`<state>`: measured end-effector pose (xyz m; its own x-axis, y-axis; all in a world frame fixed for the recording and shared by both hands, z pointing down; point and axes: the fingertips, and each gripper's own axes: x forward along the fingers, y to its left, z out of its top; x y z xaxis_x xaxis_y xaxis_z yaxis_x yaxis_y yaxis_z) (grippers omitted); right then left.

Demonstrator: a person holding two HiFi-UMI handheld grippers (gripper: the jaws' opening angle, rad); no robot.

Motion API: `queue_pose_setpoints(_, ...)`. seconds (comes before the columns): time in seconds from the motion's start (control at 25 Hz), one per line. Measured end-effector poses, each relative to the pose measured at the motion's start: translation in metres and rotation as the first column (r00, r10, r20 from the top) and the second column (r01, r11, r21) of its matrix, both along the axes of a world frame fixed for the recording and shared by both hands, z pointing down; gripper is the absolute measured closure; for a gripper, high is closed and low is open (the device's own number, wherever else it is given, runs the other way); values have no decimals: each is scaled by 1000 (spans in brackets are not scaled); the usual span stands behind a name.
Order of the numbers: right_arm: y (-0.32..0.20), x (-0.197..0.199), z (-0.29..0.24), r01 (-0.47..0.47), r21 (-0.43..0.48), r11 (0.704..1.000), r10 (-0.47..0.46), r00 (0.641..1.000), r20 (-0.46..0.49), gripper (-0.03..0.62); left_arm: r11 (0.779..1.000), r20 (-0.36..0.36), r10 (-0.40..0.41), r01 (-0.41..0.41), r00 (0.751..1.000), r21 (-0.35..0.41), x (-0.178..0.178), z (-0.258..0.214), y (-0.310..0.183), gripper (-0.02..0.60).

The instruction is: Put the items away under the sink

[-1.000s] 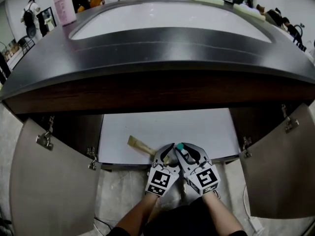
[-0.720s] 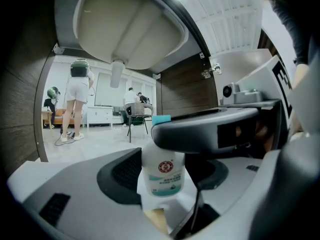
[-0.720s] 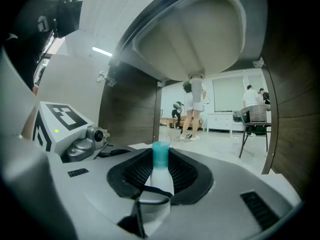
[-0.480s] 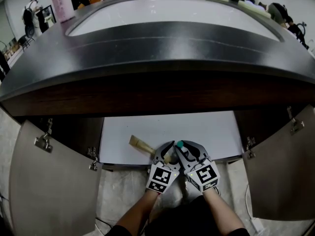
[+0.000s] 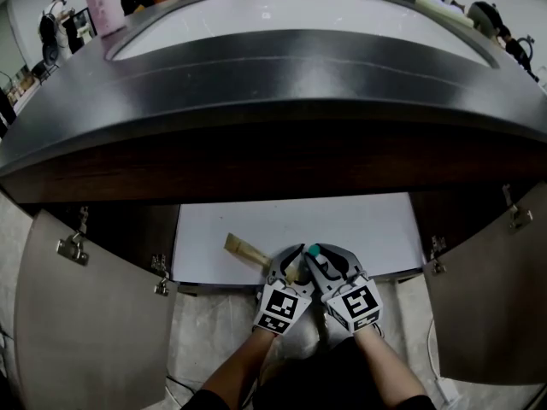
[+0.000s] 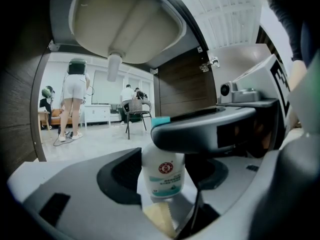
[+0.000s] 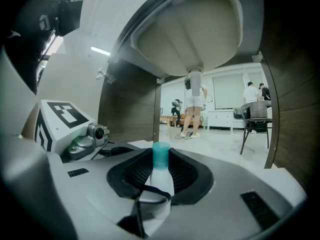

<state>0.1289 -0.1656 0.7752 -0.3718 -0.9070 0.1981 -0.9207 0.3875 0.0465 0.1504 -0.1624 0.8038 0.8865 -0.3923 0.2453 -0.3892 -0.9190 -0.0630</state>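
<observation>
In the head view we find the small white plastic bottle hidden save its teal cap; its label print seems illegible.

Two tools, left and right, one teal-capped bottle, one tan wooden piece, two open cabinet doors, one sink.

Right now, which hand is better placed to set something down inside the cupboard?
Right. The right claw grips the small white bottle, poised at the front edge of the white shelf under the sink. The left claw is open, gripping nothing; a tan item lies on the shelf by it.
</observation>
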Motion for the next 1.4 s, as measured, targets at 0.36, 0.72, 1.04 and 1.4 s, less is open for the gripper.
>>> queue_pose_setpoints(0.36, -2, 3, -4, -10, 23, 1000, 10, 1000, 5, 491, 1000, -18, 17, -17, 1000, -4, -1, -3, 4, 308)
queue_pose_setpoints(0.72, -3, 1, -5, -1, 20, 1000, 1, 1000, -5, 491, 1000, -30, 4, -4, 1000, -5, -13, -5, 11, 308)
queue_pose_setpoints(1.04, -5, -1, -3, 4, 13, 1000, -4, 1000, -17, 491, 1000, -63, 4, -4, 998, 7, -32, -9, 23, 325)
queue_pose_setpoints(1.4, -6, 0, -3, -18, 9, 1000, 18, 999, -27, 491, 998, -136, -57, 51, 989, -42, -48, -13, 20, 500)
